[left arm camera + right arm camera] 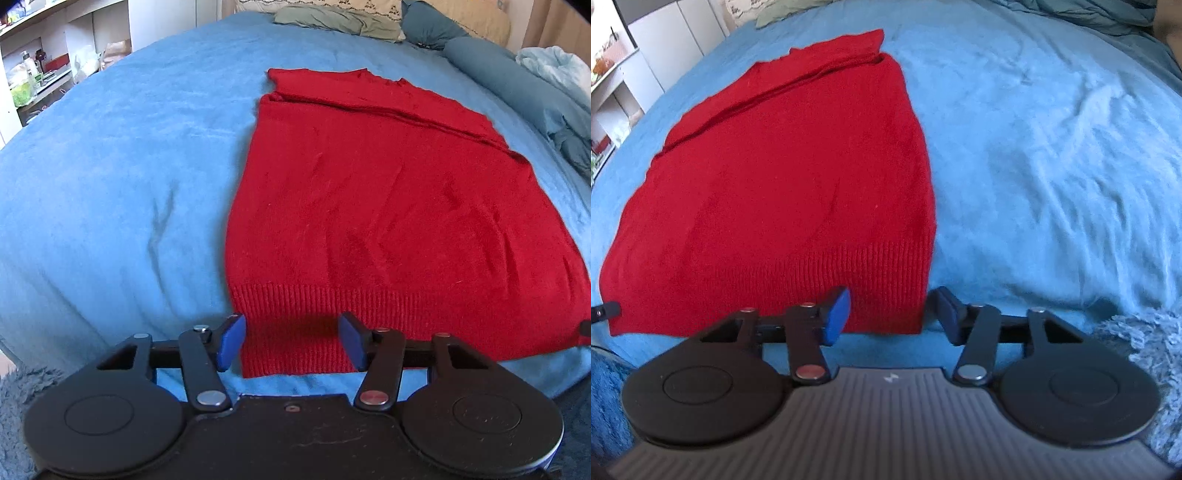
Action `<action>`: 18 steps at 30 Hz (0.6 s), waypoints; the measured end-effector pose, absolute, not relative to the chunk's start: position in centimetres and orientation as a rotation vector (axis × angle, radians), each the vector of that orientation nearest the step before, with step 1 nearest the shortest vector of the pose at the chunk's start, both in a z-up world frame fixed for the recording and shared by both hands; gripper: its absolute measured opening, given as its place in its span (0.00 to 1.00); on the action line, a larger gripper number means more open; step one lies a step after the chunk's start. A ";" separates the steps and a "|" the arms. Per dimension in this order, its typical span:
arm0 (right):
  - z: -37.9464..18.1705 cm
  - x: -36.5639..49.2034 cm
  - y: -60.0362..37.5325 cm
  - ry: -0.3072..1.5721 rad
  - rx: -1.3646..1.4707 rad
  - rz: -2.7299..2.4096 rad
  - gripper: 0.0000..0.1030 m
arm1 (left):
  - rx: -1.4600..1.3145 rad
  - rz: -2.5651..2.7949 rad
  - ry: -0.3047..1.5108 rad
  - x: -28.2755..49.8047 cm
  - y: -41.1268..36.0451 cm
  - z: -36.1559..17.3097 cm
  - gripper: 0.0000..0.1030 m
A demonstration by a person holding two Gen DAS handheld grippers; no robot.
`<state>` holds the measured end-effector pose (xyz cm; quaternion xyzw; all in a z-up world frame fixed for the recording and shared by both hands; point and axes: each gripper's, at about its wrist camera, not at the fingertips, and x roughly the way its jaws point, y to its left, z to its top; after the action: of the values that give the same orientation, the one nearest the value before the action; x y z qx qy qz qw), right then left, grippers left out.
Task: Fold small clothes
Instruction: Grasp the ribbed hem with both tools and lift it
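A red knitted garment (369, 206) lies flat on the blue bed cover, its far part folded over, ribbed hem nearest me. It also shows in the right wrist view (783, 192). My left gripper (291, 341) is open, its blue pads on either side of the hem's near left corner, just above the cloth. My right gripper (892, 317) is open over the hem's near right corner, the left pad above the cloth and the right pad past its edge. A tip of the left gripper (605, 310) shows at the far left of the right wrist view.
The blue bed cover (110, 184) spreads all round the garment. Pillows (332, 18) and a rolled blue bolster (498, 62) lie at the head of the bed. White shelves with clutter (37, 74) stand to the left. A shaggy blue rug (1152, 339) lies by the near bed edge.
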<state>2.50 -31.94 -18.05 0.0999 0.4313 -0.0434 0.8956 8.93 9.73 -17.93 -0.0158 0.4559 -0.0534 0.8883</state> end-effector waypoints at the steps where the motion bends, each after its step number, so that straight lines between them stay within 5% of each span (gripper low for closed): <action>1: -18.0 2.7 -31.8 0.895 0.201 -0.090 0.59 | -0.032 -0.104 0.951 9.0 9.8 -18.1 0.57; 10: -18.5 3.3 -31.7 0.915 0.208 -0.100 0.58 | -0.069 -0.086 0.978 9.2 10.8 -19.1 0.54; 13: -18.6 3.3 -31.7 0.915 0.206 -0.100 0.57 | -0.073 -0.107 0.973 9.3 10.5 -19.0 0.38; 16: -18.4 3.3 -31.5 0.911 0.211 -0.089 0.36 | -0.045 -0.111 0.949 8.8 10.0 -18.7 0.09; 18: -18.2 3.3 -31.5 0.907 0.211 -0.080 0.30 | -0.030 -0.110 0.940 8.6 9.8 -18.5 0.07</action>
<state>3.29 -31.50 -18.25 0.1016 0.4371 -0.0384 0.8928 8.59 9.79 -18.55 -0.0142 0.4524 -0.0530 0.8901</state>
